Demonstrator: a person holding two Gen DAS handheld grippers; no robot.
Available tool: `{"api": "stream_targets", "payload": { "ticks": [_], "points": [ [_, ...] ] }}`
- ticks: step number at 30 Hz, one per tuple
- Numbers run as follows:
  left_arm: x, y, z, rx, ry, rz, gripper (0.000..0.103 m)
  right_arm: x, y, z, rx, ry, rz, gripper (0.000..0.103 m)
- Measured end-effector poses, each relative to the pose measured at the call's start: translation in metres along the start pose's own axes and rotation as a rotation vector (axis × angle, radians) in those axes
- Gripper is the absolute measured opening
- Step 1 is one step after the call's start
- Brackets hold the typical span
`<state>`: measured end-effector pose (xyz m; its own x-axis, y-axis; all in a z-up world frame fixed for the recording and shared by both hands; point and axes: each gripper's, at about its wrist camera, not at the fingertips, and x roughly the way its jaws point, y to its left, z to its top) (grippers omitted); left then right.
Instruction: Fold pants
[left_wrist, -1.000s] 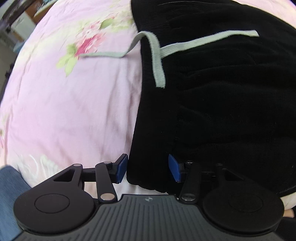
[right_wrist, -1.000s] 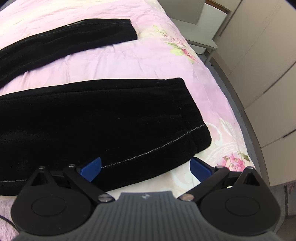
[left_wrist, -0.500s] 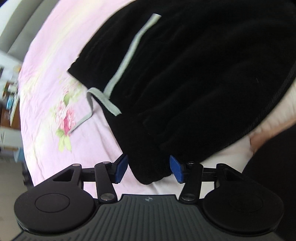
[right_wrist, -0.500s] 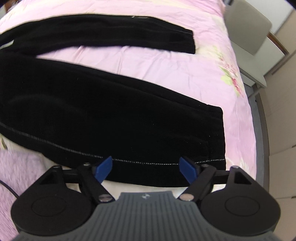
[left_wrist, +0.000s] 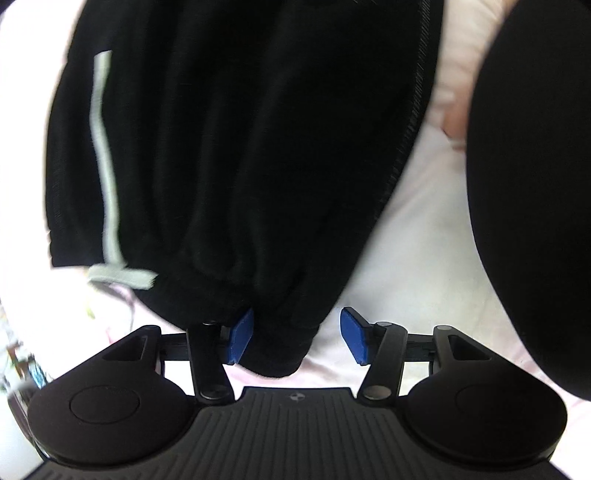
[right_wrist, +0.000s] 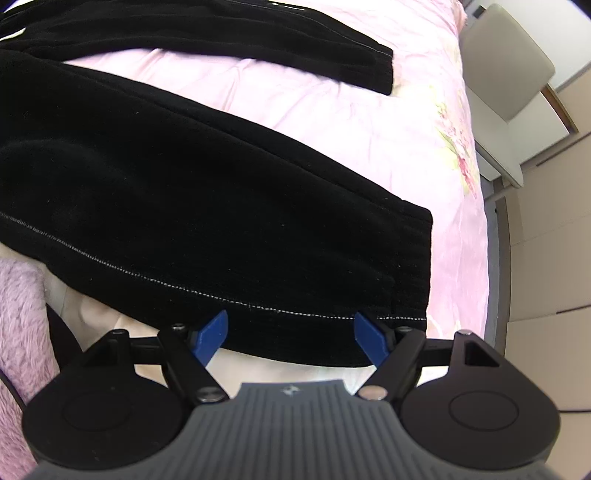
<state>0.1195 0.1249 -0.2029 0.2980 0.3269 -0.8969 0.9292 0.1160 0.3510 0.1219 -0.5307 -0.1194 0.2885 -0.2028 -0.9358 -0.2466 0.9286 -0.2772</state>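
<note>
The black fleece pants (right_wrist: 207, 206) lie spread on a pink floral bedsheet (right_wrist: 369, 110) covering the bed. In the right wrist view, the near leg runs from the left edge to a ribbed cuff (right_wrist: 410, 273) at the right, with a line of pale stitching (right_wrist: 155, 278) along its near side. The far leg (right_wrist: 221, 40) lies across the top of the view, apart from the near leg, with bare sheet between them.

In the left wrist view, the waist end of the pants (left_wrist: 240, 147) fills the upper middle, blurred. A pale grey flat drawstring (left_wrist: 105, 166) runs down its left side and ends in a crosswise tab near the lower left edge of the fabric.

The left gripper (left_wrist: 297, 334) has its blue fingers (left_wrist: 240, 334) parted; a bunched fold of the waistband sits between them, against the left finger and clear of the right one. It is not clamped.

The right gripper (right_wrist: 291, 338) has its blue fingers (right_wrist: 212, 334) spread wide over the near edge of the leg, just left of the cuff. Fabric lies between them; neither finger presses it.

A dark rounded shape (left_wrist: 535, 203) occupies the right side of the left wrist view; identity undetermined. A lilac fluffy fabric (right_wrist: 22, 325) shows at the lower left of the right wrist view. A grey-beige chair (right_wrist: 506, 62) stands beyond the bed's right edge.
</note>
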Motion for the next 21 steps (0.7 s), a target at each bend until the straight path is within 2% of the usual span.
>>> {"api": "stream_targets", "payload": {
  "ticks": [6, 12, 14, 19, 21],
  "points": [
    [0.015, 0.002, 0.006, -0.015, -0.039, 0.001, 0.078, 0.005, 0.005, -0.001, -0.107, 0.011, 0.021, 0.073],
    [0.028, -0.001, 0.013, -0.060, -0.066, 0.010, 0.079, 0.009, 0.010, 0.003, -0.215, 0.023, 0.016, 0.073],
    [0.027, 0.000, 0.010, -0.097, -0.078, 0.003, 0.070, 0.008, 0.014, 0.002, -0.275, 0.016, 0.012, 0.073],
    [0.011, 0.015, -0.007, -0.290, -0.122, -0.020, 0.037, 0.006, 0.031, -0.008, -0.498, 0.006, 0.003, 0.073],
    [0.005, 0.018, -0.012, -0.350, -0.130, -0.017, 0.033, 0.009, 0.037, -0.011, -0.572, 0.028, 0.003, 0.073]
  ]
}}
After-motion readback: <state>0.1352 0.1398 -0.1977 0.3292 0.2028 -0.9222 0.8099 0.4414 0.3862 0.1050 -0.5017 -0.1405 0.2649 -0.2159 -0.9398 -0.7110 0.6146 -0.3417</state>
